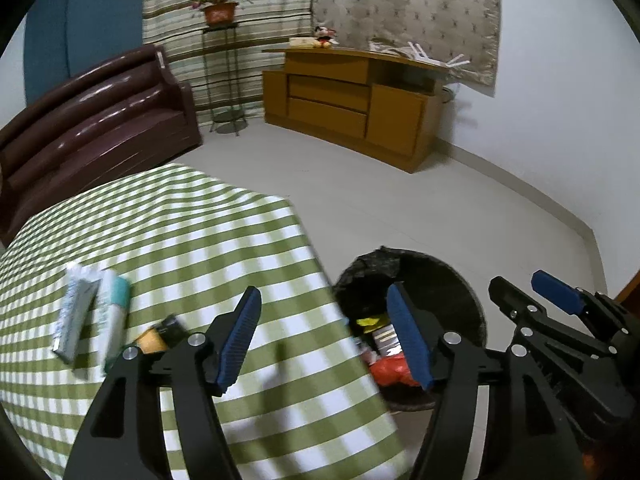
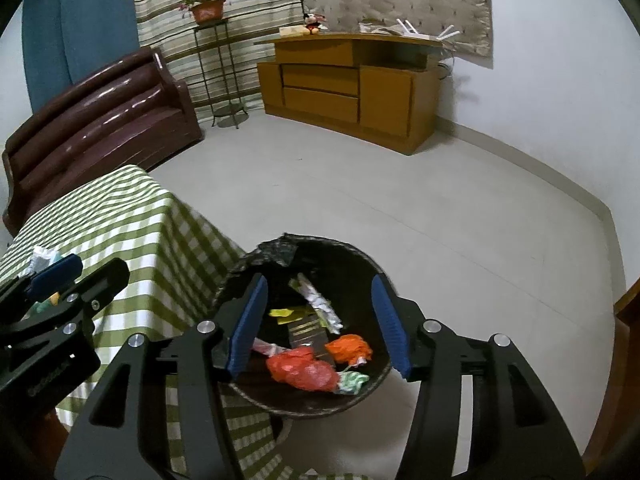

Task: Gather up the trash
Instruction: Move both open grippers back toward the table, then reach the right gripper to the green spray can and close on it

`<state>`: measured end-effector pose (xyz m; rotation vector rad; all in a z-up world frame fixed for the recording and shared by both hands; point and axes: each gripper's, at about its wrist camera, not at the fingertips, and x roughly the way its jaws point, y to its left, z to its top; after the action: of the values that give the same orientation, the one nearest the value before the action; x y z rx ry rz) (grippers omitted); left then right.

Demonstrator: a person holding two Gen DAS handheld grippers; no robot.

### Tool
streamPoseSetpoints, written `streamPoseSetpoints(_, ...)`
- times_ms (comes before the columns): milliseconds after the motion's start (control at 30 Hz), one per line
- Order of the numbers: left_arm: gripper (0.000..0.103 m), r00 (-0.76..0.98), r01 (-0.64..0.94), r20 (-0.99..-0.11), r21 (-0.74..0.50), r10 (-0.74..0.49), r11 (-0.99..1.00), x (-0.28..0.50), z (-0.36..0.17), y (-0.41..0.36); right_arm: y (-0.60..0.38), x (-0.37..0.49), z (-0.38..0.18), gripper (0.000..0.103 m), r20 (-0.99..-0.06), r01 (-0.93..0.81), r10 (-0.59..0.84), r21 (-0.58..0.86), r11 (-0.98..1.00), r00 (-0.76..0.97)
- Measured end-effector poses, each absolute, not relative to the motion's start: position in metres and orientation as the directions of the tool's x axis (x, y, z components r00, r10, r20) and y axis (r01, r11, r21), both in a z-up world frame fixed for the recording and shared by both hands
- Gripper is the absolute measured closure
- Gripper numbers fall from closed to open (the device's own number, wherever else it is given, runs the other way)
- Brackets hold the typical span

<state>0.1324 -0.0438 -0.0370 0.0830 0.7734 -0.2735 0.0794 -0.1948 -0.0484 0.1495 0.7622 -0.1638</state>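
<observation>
While both jaws gape, the right gripper (image 2: 320,320) overhangs the bin (image 2: 360,258).

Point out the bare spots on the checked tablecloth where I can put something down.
The green-and-white checked tablecloth lies bare from the blurred white and teal packets back toward the dark brown sofa, and right to the edge by the black-lined bin. Crowded: packets and yellow-black item.
</observation>
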Motion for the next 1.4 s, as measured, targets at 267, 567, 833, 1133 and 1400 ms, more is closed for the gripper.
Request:
streamPoseSetpoints(267, 0.037, 0.698, 0.169, -0.703, -0.023, -0.136, 0.985, 0.119, -0.033, 0.013, -0.139, 0.084, -0.044, 0.049, -0.705, 0.097, -0.005, 0.091, 0.991, 0.709)
streamPoseSetpoints(567, 0.036, 0.703, 0.028, -0.711, -0.008, -0.025, 1.000, 0.100, -0.032, 0.094, -0.061, 0.090, -0.038, 0.049, -0.711, -0.035, 0.097, 0.101, 0.994, 0.696)
streamPoseSetpoints(833, 0.036, 0.702, -0.086, -0.710, -0.002, 0.059, 0.996, 0.080, -0.034, 0.162, 0.008, 0.096, -0.039, 0.048, -0.732, -0.125, 0.149, 0.087, 0.988, 0.665)
streamPoseSetpoints(1133, 0.036, 0.689, -0.171, -0.717, -0.023, 0.102, 0.985, 0.069, -0.039, 0.221, 0.045, 0.102, -0.046, 0.048, -0.758, -0.120, 0.133, 0.073, 0.990, 0.639)
streamPoseSetpoints(1400, 0.036, 0.682, -0.184, -0.725, -0.045, 0.095, 0.982, 0.065, -0.043, 0.235, 0.050, 0.116, -0.044, 0.040, -0.760, -0.068, 0.094, 0.065, 0.996, 0.643)
